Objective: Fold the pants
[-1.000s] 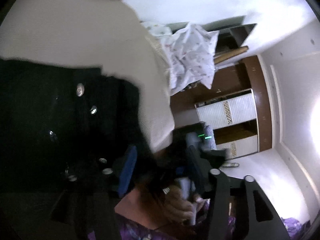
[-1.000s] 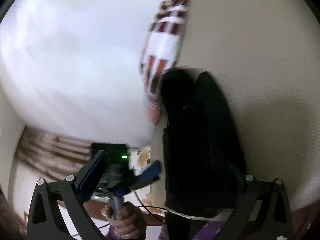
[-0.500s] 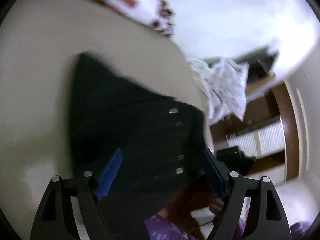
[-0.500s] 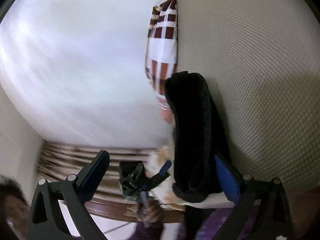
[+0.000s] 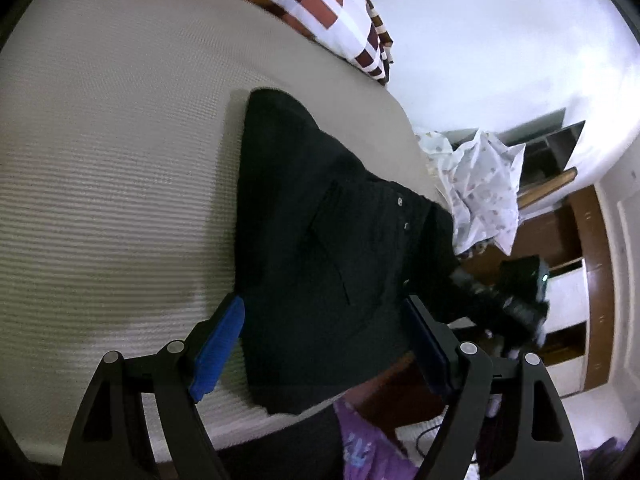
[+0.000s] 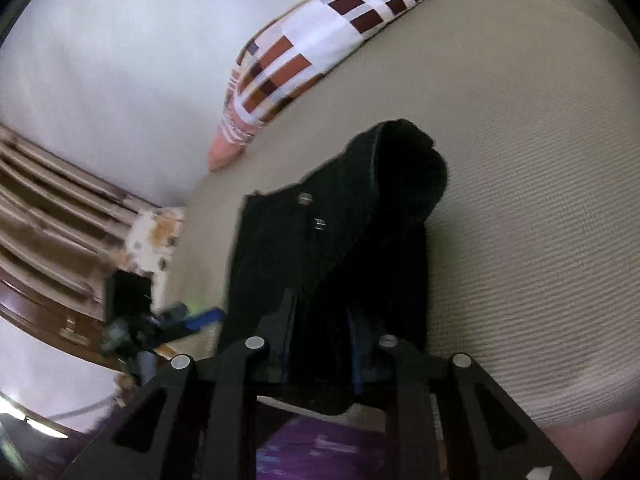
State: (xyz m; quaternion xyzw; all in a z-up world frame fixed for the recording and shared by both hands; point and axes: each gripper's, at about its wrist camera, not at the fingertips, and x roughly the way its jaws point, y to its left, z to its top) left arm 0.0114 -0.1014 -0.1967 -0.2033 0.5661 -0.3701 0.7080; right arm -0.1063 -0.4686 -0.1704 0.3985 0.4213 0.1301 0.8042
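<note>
Black pants (image 5: pixel 320 248) folded on beige bed (image 5: pixel 112 168); right tool (image 6: pixel 320 340) just clamped hem; left tool (image 5: pixel 324 344) gaping.

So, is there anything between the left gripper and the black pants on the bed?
Nothing visible. The left gripper is open with the black pants lying directly between its fingers on the bed; no other object intervenes.

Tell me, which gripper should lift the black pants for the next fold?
Probably the right gripper: its jaws have just closed on the black pants' near edge. The left gripper is open, only straddling the cloth.
</note>
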